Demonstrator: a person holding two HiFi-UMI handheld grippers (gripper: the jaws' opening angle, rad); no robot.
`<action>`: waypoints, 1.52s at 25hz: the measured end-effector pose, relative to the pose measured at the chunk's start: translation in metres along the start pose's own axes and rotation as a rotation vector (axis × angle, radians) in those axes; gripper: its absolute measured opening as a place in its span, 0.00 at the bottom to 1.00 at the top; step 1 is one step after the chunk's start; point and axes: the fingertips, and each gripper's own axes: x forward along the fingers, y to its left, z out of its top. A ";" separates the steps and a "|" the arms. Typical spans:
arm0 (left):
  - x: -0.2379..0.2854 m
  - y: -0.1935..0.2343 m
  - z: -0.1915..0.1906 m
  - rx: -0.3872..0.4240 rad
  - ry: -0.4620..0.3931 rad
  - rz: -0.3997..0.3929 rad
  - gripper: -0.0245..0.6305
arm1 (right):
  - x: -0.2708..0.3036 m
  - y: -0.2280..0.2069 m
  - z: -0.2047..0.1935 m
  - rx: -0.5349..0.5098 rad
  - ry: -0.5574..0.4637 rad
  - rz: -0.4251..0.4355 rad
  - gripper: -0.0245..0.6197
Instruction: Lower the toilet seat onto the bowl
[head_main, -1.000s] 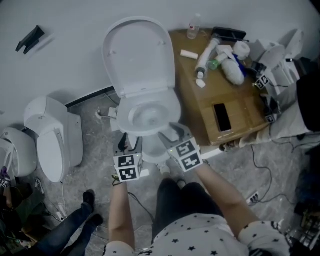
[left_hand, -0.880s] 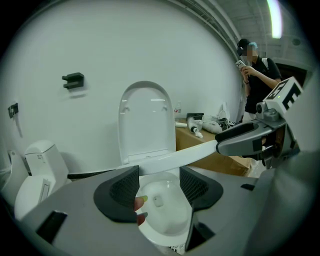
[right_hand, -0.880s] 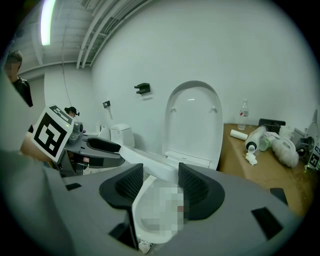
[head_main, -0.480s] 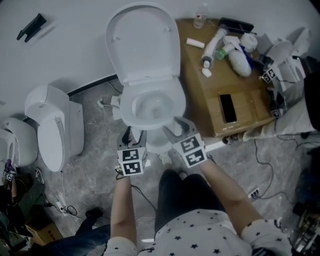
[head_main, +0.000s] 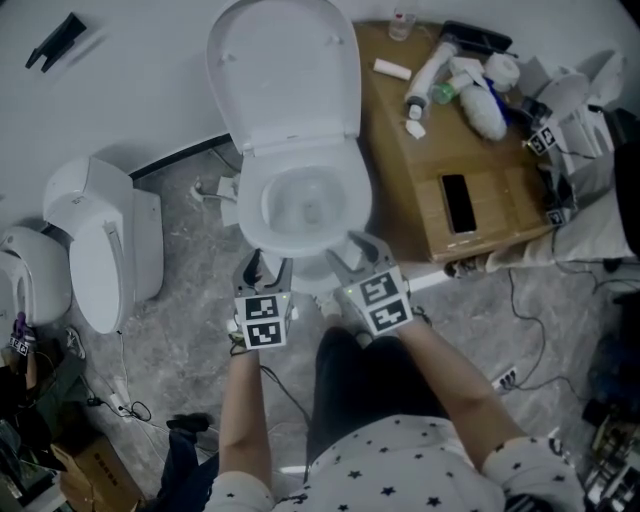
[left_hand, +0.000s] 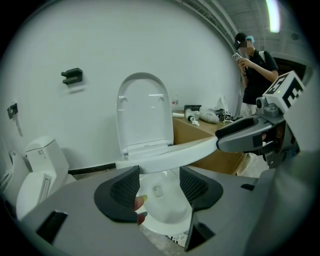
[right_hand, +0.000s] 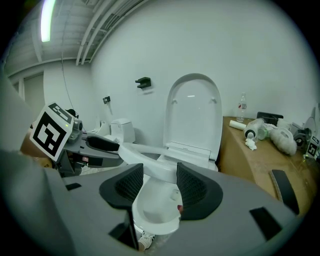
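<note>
The left gripper view and the right gripper view show what the head view does not: the toilet seat (left_hand: 170, 152) is a white band running roughly level, lifted a little off the front rim of the bowl (right_hand: 156, 225). From overhead, seat and bowl merge into one white oval. The lid (head_main: 285, 75) stands upright against the wall.

The left gripper (head_main: 265, 265) has its jaws well apart. The seat's edge crosses just past their tips and nothing is clamped between them. The right gripper (head_main: 353, 253) is spread just as wide, with the seat band crossing the gap between its jaws. Each gripper view shows one dark jaw of the other gripper meeting the seat's edge. Whether the seat rests on that jaw or only touches it I cannot tell.

Only the left gripper view shows a person (left_hand: 256, 65) standing beyond the wooden table (head_main: 500, 215). Only the head view shows a dark phone (head_main: 459, 204) lying flat on that table.

By count there are two grippers, one seat and one lid. There are three toilets, the open one plus two more (head_main: 105, 245) (head_main: 35, 290) on the floor to its left. One black bracket (head_main: 55, 40) hangs on the wall.
</note>
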 end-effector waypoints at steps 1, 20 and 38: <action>0.000 -0.001 -0.002 0.001 0.002 0.000 0.43 | 0.000 0.000 -0.002 -0.001 0.002 -0.001 0.37; 0.006 -0.011 -0.053 0.008 0.062 0.007 0.42 | 0.006 0.012 -0.049 0.005 0.050 -0.007 0.37; 0.017 -0.022 -0.101 -0.030 0.108 0.015 0.41 | 0.015 0.019 -0.094 0.008 0.093 -0.007 0.37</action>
